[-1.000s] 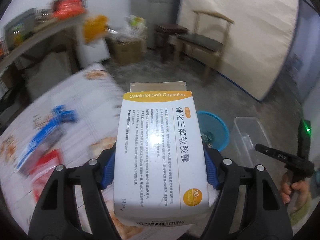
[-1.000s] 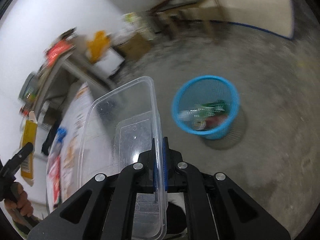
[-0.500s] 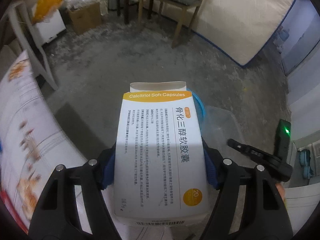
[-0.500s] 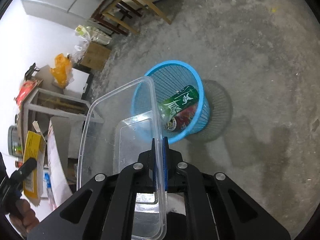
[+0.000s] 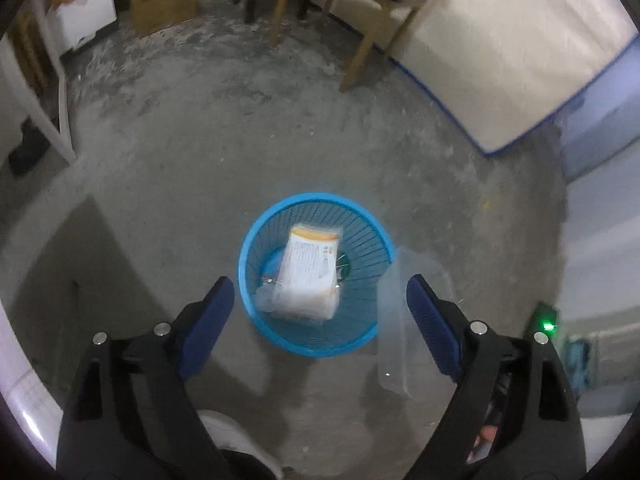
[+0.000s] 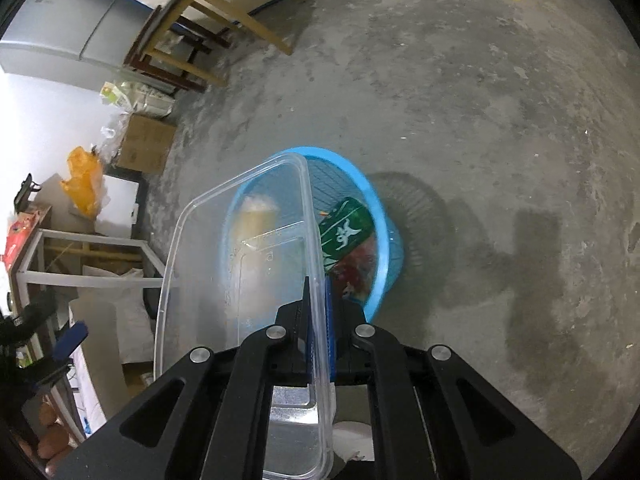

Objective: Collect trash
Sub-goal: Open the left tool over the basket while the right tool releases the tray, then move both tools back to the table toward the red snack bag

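A blue mesh waste basket (image 5: 256,248) stands on the concrete floor. The white and orange capsule box (image 5: 310,270) lies inside it, blurred. My left gripper (image 5: 320,304) is open and empty above the basket. My right gripper (image 6: 318,312) is shut on the rim of a clear plastic container (image 6: 240,248), held over the basket's (image 6: 380,224) left half. A green can (image 6: 346,234) and red wrappers lie in the basket. The clear container also shows in the left wrist view (image 5: 396,316), beside the basket.
A wooden chair (image 5: 360,12) stands behind the basket, with a cardboard box (image 5: 162,0) and a white cabinet (image 5: 86,26) at the back left. A white mattress (image 5: 500,52) leans at the right. A metal table frame (image 6: 80,256) and the paper-covered table (image 6: 86,384) are at left.
My left gripper swung from the table to above the basket, opened and let go of the capsule box, which dropped into the basket. My right gripper brought the clear container over the basket.
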Demonstrator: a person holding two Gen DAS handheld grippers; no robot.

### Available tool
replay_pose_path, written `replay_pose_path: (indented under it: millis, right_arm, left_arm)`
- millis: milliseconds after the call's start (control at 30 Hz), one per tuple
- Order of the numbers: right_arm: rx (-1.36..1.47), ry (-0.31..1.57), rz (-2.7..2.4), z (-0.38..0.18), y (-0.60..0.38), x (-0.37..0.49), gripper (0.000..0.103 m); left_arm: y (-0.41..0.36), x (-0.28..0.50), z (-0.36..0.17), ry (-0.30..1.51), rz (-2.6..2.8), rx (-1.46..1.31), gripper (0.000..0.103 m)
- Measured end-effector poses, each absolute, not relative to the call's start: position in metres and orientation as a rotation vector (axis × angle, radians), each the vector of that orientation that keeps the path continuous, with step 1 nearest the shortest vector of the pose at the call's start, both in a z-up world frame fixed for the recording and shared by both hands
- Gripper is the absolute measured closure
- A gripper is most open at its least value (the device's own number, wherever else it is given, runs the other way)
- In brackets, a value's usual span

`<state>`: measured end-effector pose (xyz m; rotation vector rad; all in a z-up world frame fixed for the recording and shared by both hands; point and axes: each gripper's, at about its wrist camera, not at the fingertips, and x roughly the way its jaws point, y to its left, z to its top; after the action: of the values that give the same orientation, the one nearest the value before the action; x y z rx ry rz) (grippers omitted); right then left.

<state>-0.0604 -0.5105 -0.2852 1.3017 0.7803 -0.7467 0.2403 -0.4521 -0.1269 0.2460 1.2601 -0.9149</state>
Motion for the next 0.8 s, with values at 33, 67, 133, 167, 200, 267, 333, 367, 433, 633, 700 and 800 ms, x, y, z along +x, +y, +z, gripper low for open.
replay_pose_path:
  millis: [33,67,133,167,200,267,333,367,433,633,700,800]
  right_arm:
    - [1.297,0.789,-0.749,-0.288,-0.511,-0.06,0.098]
    - [1.293,0.794,-0.751,-0.289,-0.51,-0.06,0.098]
    - [1.289,0.811,-0.752,-0.294,-0.509,-0.057,0.098]
    - [1.287,0.816,-0.753,-0.295,-0.509,-0.055,0.098]
    - [1.284,0.821,-0.752,-0.296,-0.508,-0.053,0.097]
    - [1.281,0.826,-0.75,-0.297,-0.507,-0.048,0.097]
    - [1.274,0.828,-0.748,-0.297,-0.508,-0.04,0.097]
    - [1.27,0.828,-0.746,-0.296,-0.508,-0.036,0.097]
    - [1.244,0.82,-0.741,-0.292,-0.51,-0.025,0.094]
    - [1.087,0.823,-0.846,-0.28,-0.514,-0.016,0.05]
    - [1.089,0.809,-0.842,-0.277,-0.507,-0.03,0.05]
    - [1.052,0.815,-0.844,-0.271,-0.49,-0.053,0.05]
  left_arm:
    - [-0.445,0.242,-0.123,1.25,-0.913,0.241,0.019]
    - [-0.439,0.244,-0.118,1.242,-0.912,0.24,0.019]
    - [-0.423,0.245,-0.105,1.231,-0.915,0.227,0.019]
    - [-0.414,0.244,-0.097,1.219,-0.918,0.222,0.019]
    - [-0.403,0.242,-0.087,1.199,-0.923,0.224,0.019]
    - [-0.386,0.234,-0.07,1.164,-0.933,0.232,0.019]
    - [-0.369,0.225,-0.054,1.133,-0.944,0.25,0.019]
    - [-0.359,0.219,-0.046,1.117,-0.95,0.255,0.019]
    - [-0.34,0.209,-0.029,1.087,-0.969,0.257,0.019]
    - [-0.263,0.174,0.001,1.054,-1.012,0.196,0.019]
    - [-0.236,0.168,0.0,1.088,-1.006,0.131,0.019]
    - [-0.189,0.161,-0.005,1.103,-0.964,0.053,0.019]
